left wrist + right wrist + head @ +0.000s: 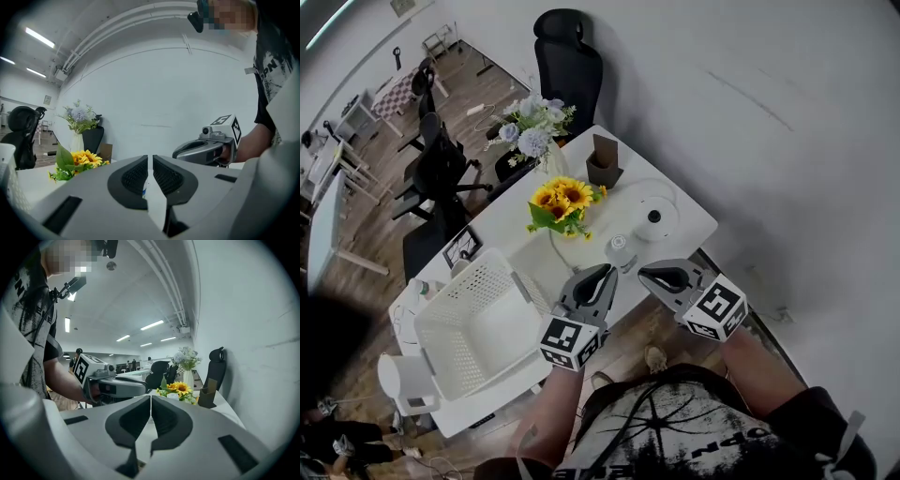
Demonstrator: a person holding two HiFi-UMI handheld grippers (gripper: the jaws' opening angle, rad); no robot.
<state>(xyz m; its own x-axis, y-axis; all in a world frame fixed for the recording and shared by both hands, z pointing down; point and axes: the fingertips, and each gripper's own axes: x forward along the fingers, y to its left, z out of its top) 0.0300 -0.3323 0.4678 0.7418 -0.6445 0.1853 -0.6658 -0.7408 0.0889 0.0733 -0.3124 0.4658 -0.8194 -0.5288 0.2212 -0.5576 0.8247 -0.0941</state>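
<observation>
Two grey handheld grippers (each bearing a marker cube), left gripper (605, 275) and right gripper (649, 275), side by side above one white table's (694, 221) near edge, both jaw pairs pressed together on nothing, one small white round cup (619, 245) just beyond their tips, one white slatted plastic basket (490, 258) at left, one yellow sunflower bunch (562, 198) farther back

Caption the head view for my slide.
Both shut, the left gripper and right gripper hover over a white table beside sunflowers and a white basket.

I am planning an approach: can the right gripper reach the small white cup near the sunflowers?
Probably yes. The right gripper is close to the small white cup, with only bare table between them; the sunflowers stand behind it. The jaws are together and would need to open first.
</observation>
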